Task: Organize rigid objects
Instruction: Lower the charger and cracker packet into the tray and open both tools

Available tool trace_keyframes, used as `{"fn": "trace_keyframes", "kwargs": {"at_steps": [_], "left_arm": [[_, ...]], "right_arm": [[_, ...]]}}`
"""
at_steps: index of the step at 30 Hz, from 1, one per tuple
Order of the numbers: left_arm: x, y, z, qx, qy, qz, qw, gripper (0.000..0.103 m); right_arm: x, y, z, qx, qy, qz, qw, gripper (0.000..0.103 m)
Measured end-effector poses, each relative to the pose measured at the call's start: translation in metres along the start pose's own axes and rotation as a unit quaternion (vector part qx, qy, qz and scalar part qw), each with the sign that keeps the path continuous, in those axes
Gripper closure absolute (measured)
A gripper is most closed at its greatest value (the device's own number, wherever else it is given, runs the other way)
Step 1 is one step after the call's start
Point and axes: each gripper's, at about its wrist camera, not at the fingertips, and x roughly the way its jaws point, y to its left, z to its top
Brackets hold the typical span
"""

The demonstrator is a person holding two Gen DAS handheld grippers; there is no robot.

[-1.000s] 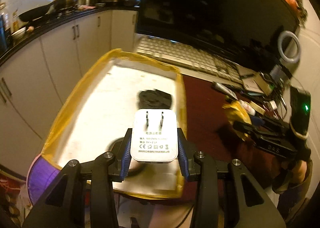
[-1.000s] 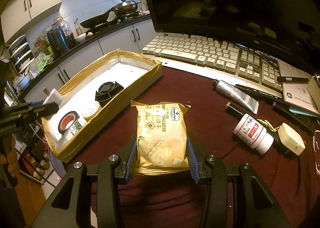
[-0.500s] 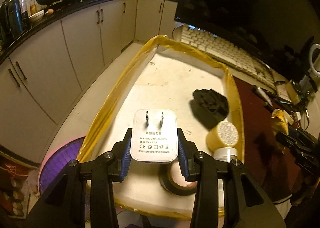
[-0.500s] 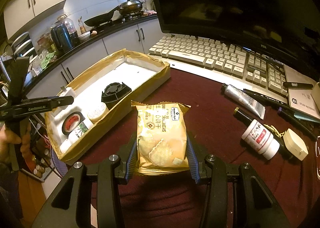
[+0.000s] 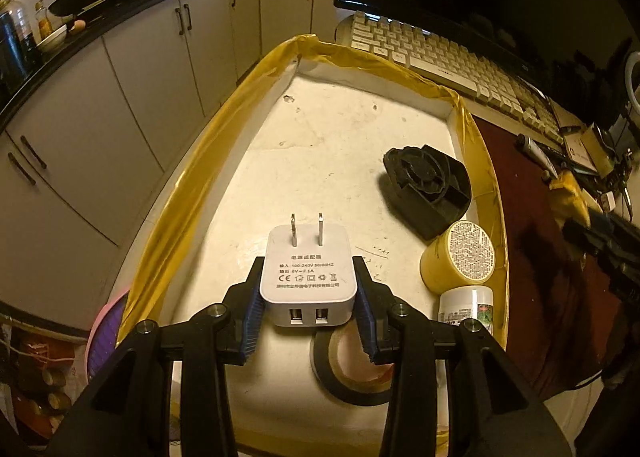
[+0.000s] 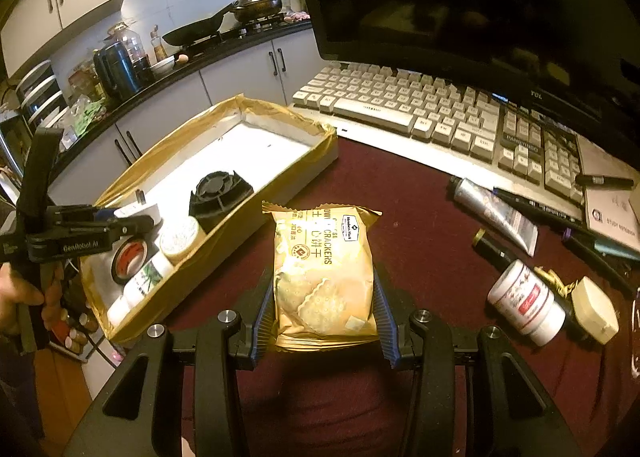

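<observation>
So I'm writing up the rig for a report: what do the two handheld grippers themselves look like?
Both are matte black. The left gripper and the right gripper each have two angular fingers lined with ribbed blue pads and silver bolt heads at the joints. From the right wrist camera, the left one's side carries white "GenRobot AI" lettering. No cables or sleeves are visible.

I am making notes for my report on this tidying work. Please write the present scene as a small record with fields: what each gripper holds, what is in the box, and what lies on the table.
left gripper: shut on white USB charger, above the box
right gripper: shut on cracker packet
box: yellow-lined, on the table edge
in box: black plastic part, yellow jar, white bottle, tape roll
on table: keyboard, red-label bottle, tube
</observation>
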Motion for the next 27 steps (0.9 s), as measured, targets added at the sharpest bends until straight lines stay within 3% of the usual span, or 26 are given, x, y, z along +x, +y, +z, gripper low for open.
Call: {"fn": "trace_keyframes", "kwargs": {"at_steps": [7, 13, 18, 27], "left_arm": [[-0.002, -0.003, -0.001, 0.011, 0.004, -0.014, 0.9998, 0.065], [0.002, -0.004, 0.005, 0.013, 0.011, -0.031, 0.9994, 0.065], [0.006, -0.009, 0.009, 0.021, 0.017, -0.041, 0.9988, 0.065], [0.011, -0.025, 0.013, 0.042, 0.025, -0.058, 0.9971, 0.065]], "right_arm": [[0.0, 0.011, 0.026, -0.021, -0.009, 0.005, 1.0, 0.063], [0.014, 0.032, 0.059, -0.049, -0.012, 0.043, 0.998, 0.063], [0.051, 0.051, 0.085, -0.071, 0.012, 0.076, 0.994, 0.063], [0.114, 0.065, 0.109, -0.111, 0.045, 0.056, 0.991, 0.063]]}}
